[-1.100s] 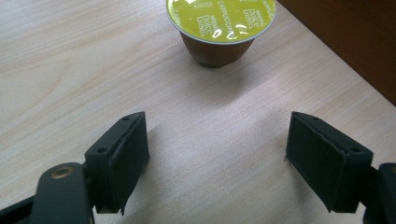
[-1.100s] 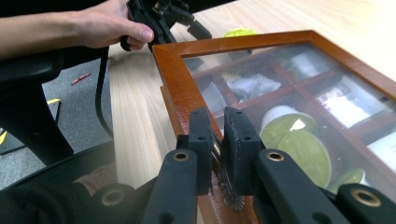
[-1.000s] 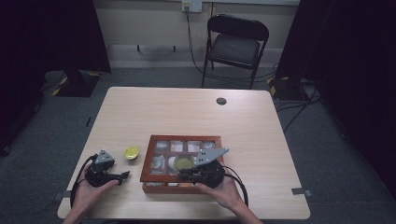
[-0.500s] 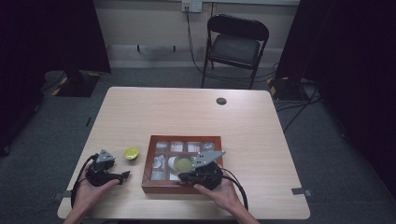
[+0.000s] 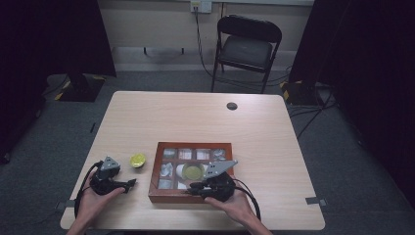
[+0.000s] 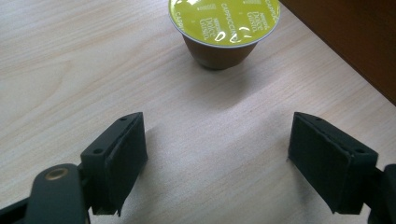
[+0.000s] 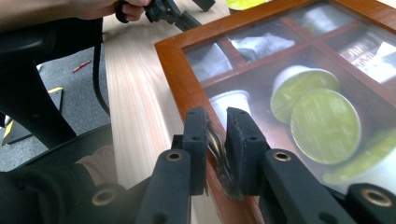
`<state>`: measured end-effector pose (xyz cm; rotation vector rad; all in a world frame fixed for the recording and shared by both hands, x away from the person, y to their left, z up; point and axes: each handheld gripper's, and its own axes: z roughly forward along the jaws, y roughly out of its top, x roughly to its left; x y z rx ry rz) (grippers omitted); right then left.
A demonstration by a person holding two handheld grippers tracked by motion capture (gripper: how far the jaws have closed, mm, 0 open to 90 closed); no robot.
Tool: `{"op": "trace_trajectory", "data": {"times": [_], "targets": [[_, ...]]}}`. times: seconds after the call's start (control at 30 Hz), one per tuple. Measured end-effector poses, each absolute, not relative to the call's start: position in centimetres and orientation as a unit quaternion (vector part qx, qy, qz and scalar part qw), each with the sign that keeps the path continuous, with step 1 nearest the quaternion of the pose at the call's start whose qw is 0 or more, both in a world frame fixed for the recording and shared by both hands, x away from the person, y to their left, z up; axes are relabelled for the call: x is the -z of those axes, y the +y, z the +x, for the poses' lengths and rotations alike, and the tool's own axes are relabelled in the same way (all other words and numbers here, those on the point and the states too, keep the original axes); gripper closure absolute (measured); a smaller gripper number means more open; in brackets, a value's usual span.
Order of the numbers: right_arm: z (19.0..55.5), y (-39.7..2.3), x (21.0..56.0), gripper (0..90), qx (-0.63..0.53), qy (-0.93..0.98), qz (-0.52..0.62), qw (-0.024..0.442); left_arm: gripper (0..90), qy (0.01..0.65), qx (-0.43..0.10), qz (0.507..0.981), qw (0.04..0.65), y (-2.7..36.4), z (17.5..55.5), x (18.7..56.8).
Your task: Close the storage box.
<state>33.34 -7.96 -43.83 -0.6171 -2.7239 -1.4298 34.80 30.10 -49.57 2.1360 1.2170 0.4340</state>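
- The pale wooden surface [image 5: 274,147] carries a brown wooden box with a glass-paned lid [image 5: 188,147] near the person's edge.
- The right tool [image 7: 215,133] nips a small metal catch on the lid's front rim; its jaws have just been opening slightly.
- The left tool [image 6: 217,161] gapes wide, gripping nothing.
- A brown coffee capsule with a yellow-green foil top [image 6: 223,28] stands just ahead of the left tool, beside the box.

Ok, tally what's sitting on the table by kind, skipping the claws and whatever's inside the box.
Box: 1
Capsule: 1
Black disc: 1
Total: 3
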Motion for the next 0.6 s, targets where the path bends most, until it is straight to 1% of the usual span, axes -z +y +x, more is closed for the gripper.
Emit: {"op": "trace_trajectory", "data": {"times": [0.13, 0.3, 0.5, 0.6], "targets": [[33.7, -9.1, 43.9, 64.6, 0.463, -0.859, -0.220, -0.003, 18.4, 0.463, -0.166, 0.811, 0.318, 30.1, 34.8, 49.6], [33.9, -11.3, 43.4, 51.2, 0.472, -0.844, -0.254, -0.028, 17.0, 0.463, -0.168, 0.809, 0.321, 30.2, 34.9, 49.7], [34.2, -14.5, 42.8, 39.8, 0.480, -0.823, -0.298, -0.060, 15.1, 0.465, -0.172, 0.805, 0.327, 30.2, 34.9, 49.9], [34.2, -15.7, 42.9, 34.5, 0.488, -0.810, -0.320, -0.063, 15.0, 0.465, -0.173, 0.804, 0.328, 30.3, 34.9, 49.9]]}}
